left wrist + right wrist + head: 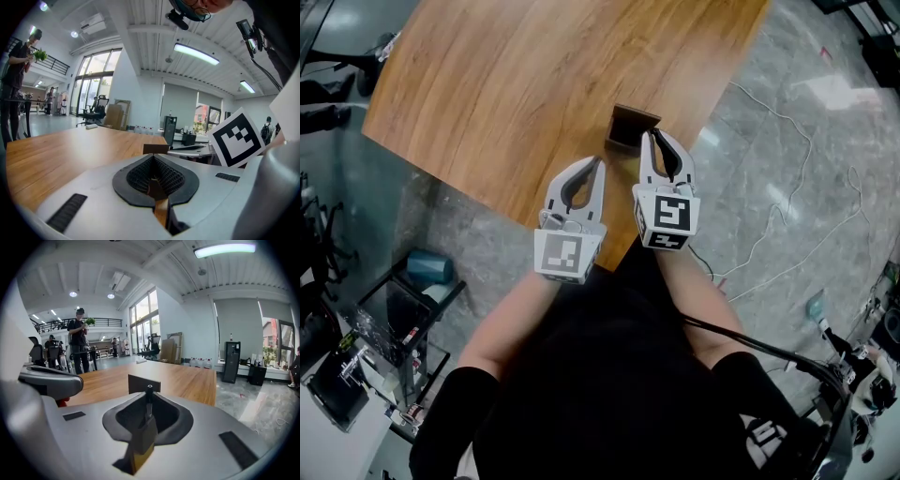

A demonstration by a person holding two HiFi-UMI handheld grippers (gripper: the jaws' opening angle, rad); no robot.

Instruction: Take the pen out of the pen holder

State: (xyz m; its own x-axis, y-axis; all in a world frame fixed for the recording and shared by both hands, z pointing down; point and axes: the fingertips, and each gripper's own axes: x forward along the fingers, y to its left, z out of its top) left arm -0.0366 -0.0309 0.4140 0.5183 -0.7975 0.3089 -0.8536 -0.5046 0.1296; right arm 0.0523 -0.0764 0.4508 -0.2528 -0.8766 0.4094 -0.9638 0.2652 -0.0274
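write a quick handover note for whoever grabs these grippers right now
Right gripper: jaws closed on the black pen at their tips, with the pen upright.
Left gripper: jaws together and empty, beside the right one over the table's near edge.
Pen holder: dark, standing at the edge of the wooden table, just beyond the right gripper's tips.
Done: pen gripped. I can't tell whether its lower end has cleared the holder.
Left to do: probably lift straight up until the pen is free, then carry it away from the holder.
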